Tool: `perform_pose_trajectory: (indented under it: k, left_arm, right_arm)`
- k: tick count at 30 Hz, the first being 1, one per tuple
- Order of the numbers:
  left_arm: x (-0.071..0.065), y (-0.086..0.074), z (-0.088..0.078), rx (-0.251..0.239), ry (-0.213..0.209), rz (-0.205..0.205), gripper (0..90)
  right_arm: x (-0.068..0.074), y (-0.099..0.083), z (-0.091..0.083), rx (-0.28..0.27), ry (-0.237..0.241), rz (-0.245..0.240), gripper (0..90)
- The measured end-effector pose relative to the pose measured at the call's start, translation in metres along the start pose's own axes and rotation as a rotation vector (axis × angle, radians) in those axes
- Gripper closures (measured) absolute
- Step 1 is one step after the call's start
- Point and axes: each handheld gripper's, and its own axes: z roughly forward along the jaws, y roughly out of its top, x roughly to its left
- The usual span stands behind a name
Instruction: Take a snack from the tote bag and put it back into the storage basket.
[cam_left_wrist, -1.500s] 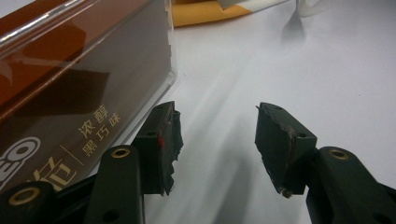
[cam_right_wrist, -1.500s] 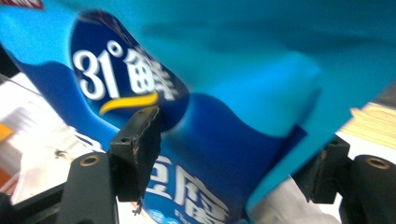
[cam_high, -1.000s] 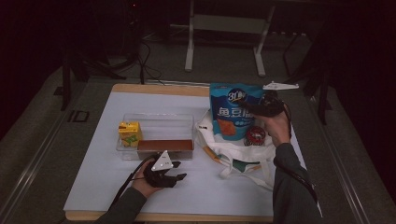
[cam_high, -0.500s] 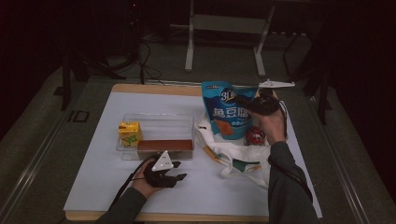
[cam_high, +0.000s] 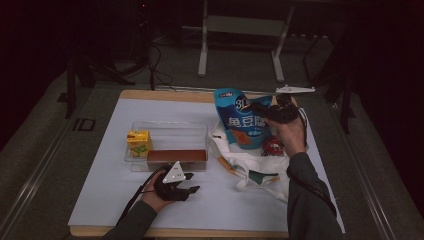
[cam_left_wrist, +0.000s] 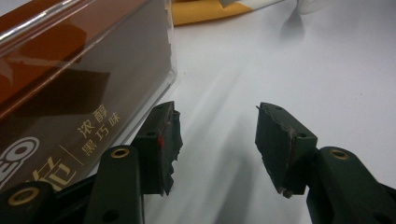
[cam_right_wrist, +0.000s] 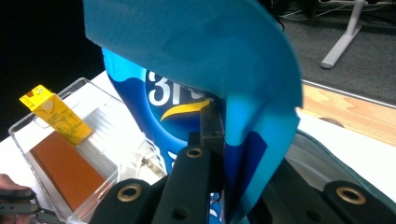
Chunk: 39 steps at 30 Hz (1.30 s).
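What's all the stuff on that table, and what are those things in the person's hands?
Snack bag: one, blue, upright at the table's right, clamped by the right tool.
Clear plastic bin: one, transparent, table centre.
Juice carton: one, yellow, in the bin's left end.
Chocolate box: one, brown, along the bin's near side.
Tote bag: one, white, lying right of the bin.
Red item: one, on the tote; unclear.
Table: one, white top.
Left tool: black, open, near the bin.
Right tool: black, shut on the snack bag.

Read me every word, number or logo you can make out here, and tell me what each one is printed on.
"3D", big white figures, partly hidden: top of the blue snack bag.
"鱼豆腐": large characters across that bag's front.
"浓醇黑巧味", gold characters: brown box in the clear tray.
"EO", the end of a cut-off white logo: same box.
Yellow carton: print too small to read.
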Motion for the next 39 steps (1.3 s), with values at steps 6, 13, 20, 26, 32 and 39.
perform_pose_trajectory:
  k: [6,13,20,26,32,39]
  left_arm:
    - [0.000,0.000,0.000,-0.001,0.001,0.000,47.9]
    - [0.000,0.000,0.000,0.000,0.000,0.000,47.9]
    - [0.000,0.000,0.000,0.001,0.000,0.000,47.8]
    - [0.000,0.000,0.000,0.001,0.001,0.001,47.9]
    - [0.000,0.000,0.000,0.002,0.000,-0.001,47.9]
    - [0.000,0.000,0.000,0.003,0.001,-0.002,47.9]
  right_arm:
    - [0.003,0.004,-0.003,-0.016,0.007,0.012,90.0]
    - [0.010,0.011,-0.012,-0.054,0.015,0.007,90.0]
    - [0.017,0.020,-0.022,-0.082,0.027,0.006,90.0]
    - [0.023,0.022,-0.026,-0.092,0.034,0.002,90.0]
    - [0.026,0.022,-0.029,-0.094,0.036,-0.003,90.0]
    - [0.028,0.022,-0.036,-0.103,0.047,0.003,90.0]
